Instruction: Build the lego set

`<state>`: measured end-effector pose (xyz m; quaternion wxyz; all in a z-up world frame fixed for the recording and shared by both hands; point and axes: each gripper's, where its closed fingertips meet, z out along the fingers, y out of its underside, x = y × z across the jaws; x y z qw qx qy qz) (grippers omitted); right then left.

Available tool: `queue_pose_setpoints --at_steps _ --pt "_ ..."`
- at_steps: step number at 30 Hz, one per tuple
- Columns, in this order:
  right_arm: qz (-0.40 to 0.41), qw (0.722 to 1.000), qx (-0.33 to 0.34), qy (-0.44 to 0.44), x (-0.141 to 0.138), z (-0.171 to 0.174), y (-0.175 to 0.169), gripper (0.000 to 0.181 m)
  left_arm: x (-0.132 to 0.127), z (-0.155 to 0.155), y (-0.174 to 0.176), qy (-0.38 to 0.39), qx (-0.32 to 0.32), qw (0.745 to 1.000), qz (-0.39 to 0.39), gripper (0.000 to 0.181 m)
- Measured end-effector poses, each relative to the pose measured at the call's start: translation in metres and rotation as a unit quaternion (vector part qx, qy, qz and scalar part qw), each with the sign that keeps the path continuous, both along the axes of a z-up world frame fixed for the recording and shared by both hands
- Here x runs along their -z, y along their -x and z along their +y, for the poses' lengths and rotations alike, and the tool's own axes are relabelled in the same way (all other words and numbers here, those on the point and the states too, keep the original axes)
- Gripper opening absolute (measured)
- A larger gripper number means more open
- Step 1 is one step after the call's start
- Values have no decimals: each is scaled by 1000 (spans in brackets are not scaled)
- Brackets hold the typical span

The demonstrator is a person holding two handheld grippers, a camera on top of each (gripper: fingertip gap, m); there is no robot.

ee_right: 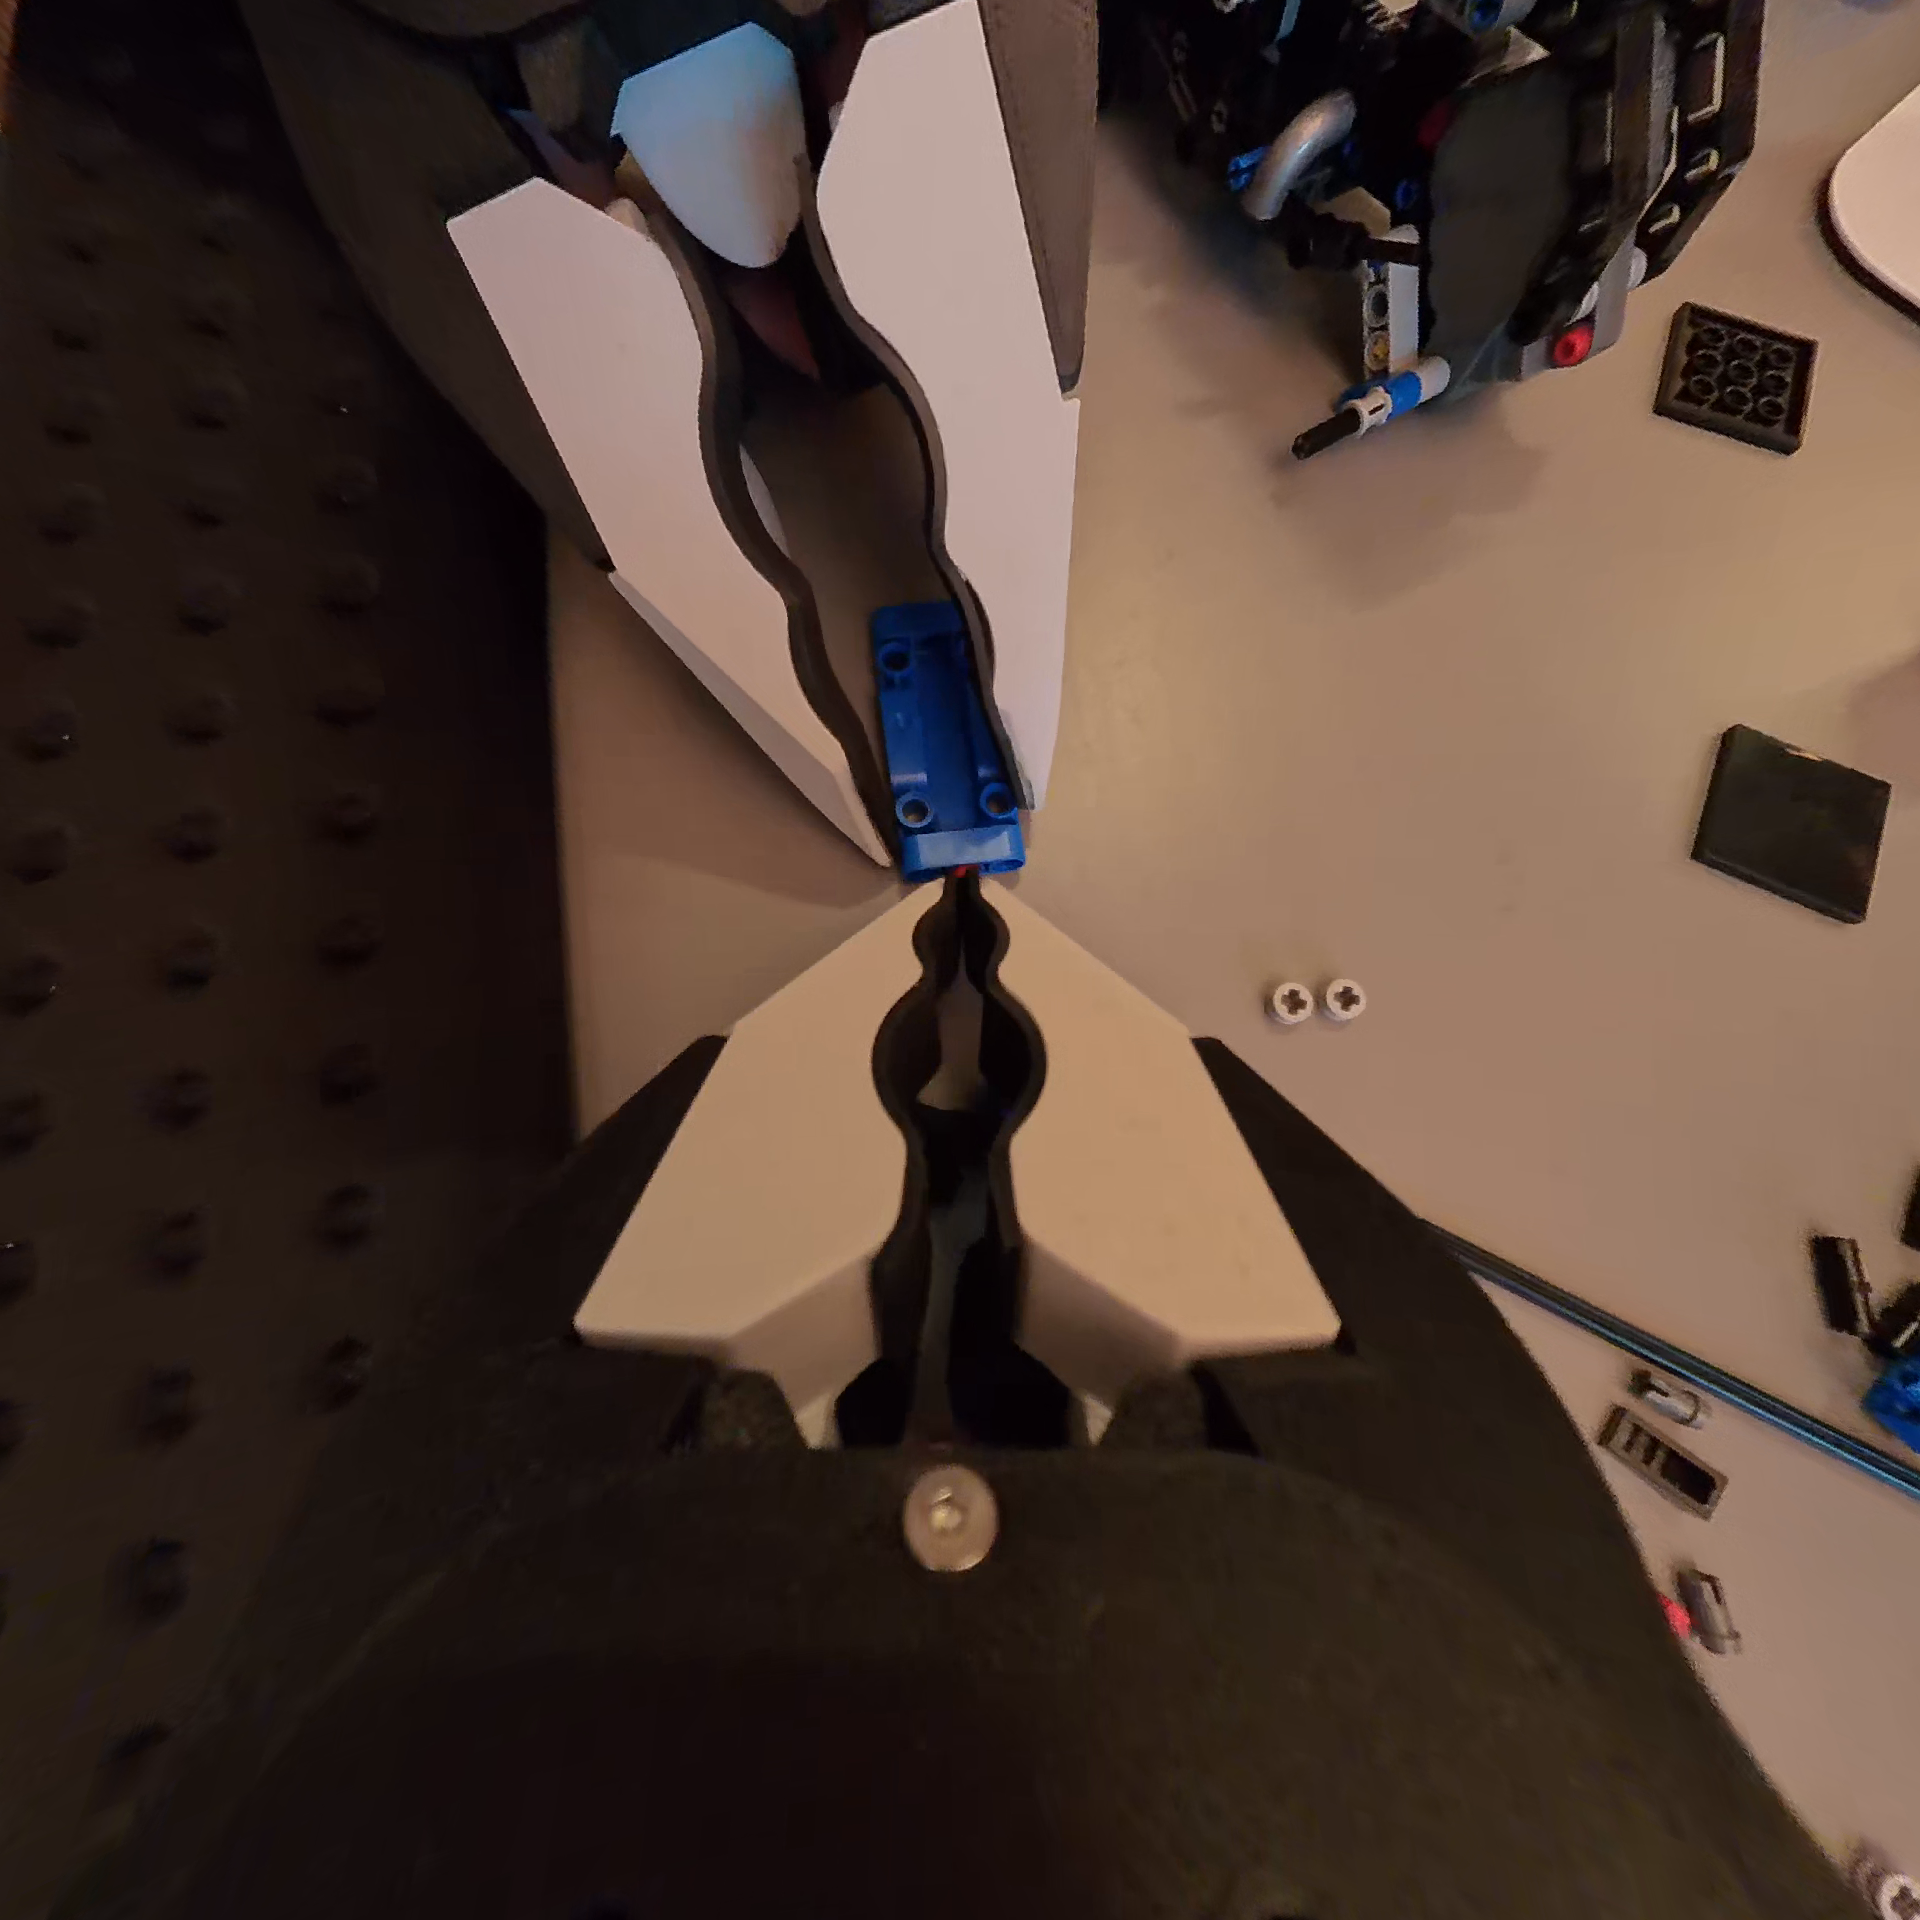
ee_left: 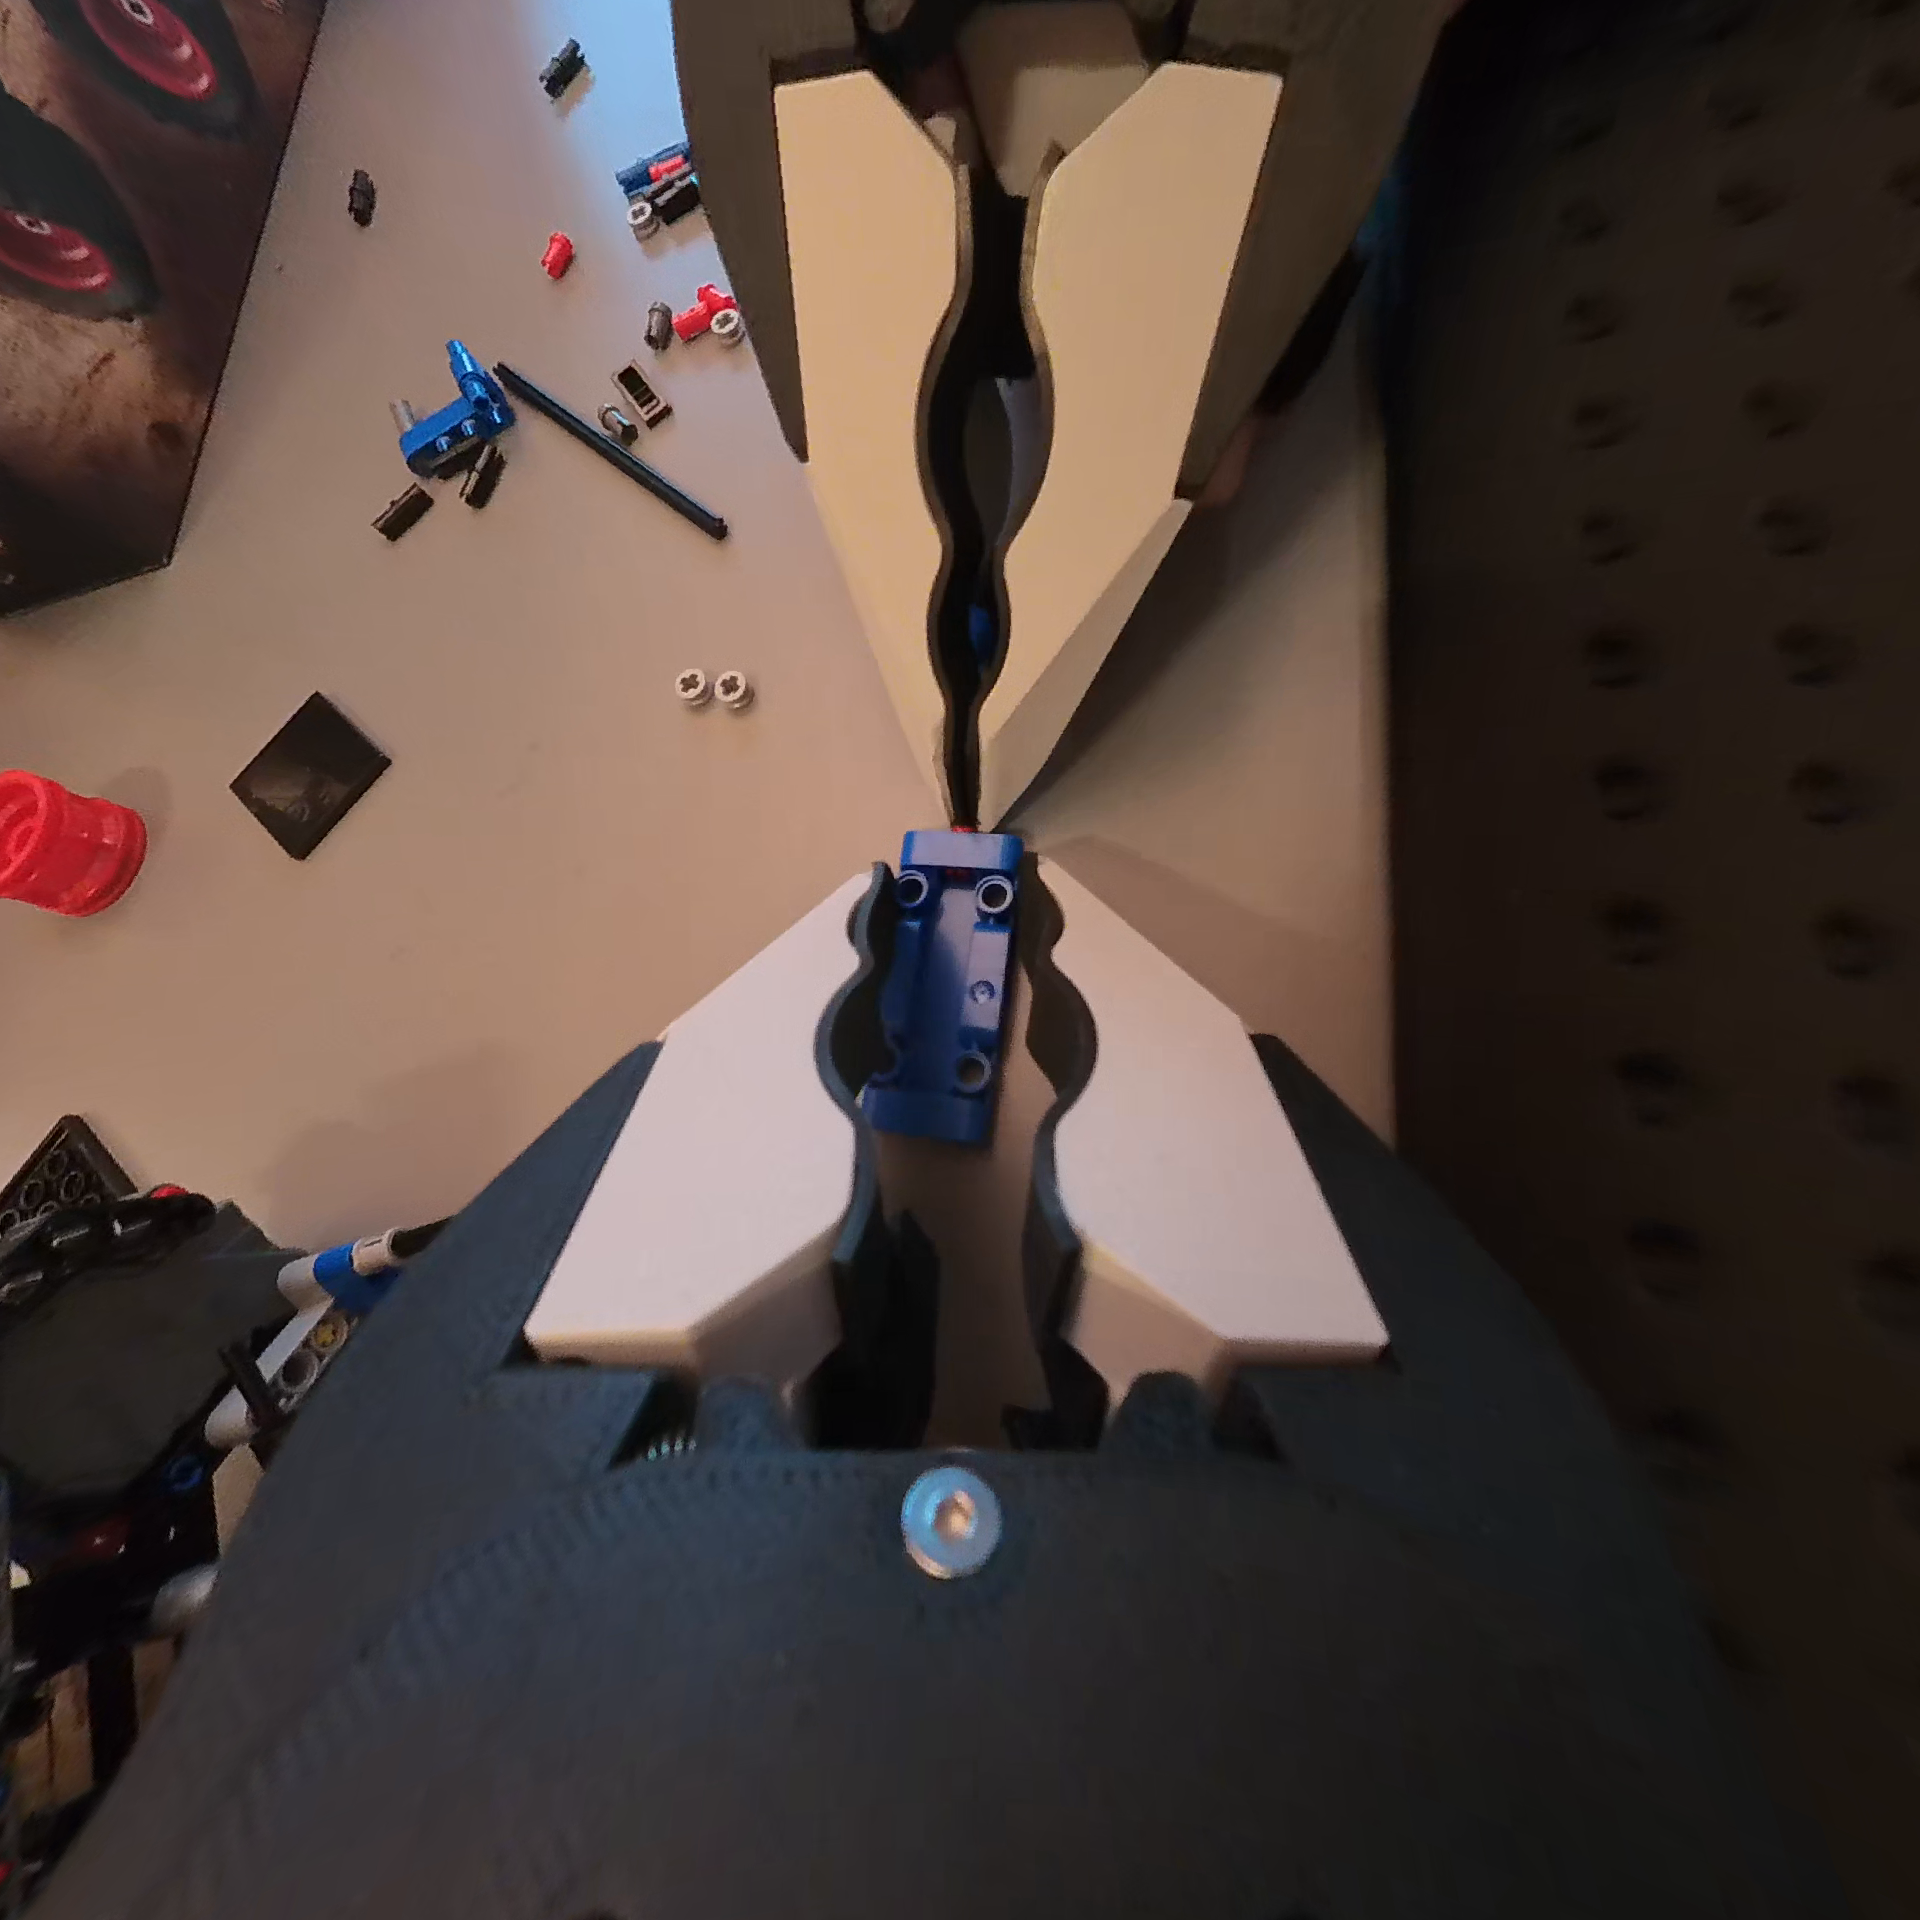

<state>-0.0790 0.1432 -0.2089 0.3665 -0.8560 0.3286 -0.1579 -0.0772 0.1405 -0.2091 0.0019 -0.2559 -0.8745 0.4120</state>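
Observation:
My left gripper (ee_left: 951, 896) is shut on a blue Lego beam piece (ee_left: 951, 987) and holds it above the beige table (ee_left: 520, 935). The piece's far end sticks out past the fingertips. My right gripper (ee_right: 961, 902) faces it tip to tip, its jaws shut on a tiny red piece (ee_right: 962, 872) that touches the end of the blue piece (ee_right: 940, 738). Little of the red piece shows. In the left wrist view the right gripper (ee_left: 966, 812) comes in from the top. In the right wrist view the left gripper (ee_right: 956, 826) comes in from the top.
A partly built black model (ee_right: 1507, 187) stands beside the left gripper. Loose parts lie on the table: two white bushes (ee_left: 714, 688), a black tile (ee_left: 310, 774), a red wheel hub (ee_left: 62, 842), a black axle (ee_left: 613, 452), a blue assembly (ee_left: 457, 410). A dark studded surface (ee_left: 1662, 935) borders the table. My two grippers' fingertips are within a few centimetres of each other. The black axle (ee_left: 613, 452) is about 15 centimetres from both grippers' fingertips. Seen from the right wrist view (ee_right: 1653, 1358) as well.

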Motion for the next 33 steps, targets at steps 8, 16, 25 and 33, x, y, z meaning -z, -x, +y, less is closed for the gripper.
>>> queue_pose_setpoints --at_steps 8,16,25,33 --pt "-39 997 52 -27 -32 -39 2 4 -2 2 -8 1 -6 1000 -10 24" --pt "-34 989 145 1 -44 -121 21 9 -2 5 -11 -5 -7 1000 -2 32" --pt "37 987 144 68 -11 -147 45 13 -2 5 -10 -8 -4 1000 8 31" --pt "27 982 175 64 -18 -161 35 13 -2 4 -9 -7 -2 1000 9 32"
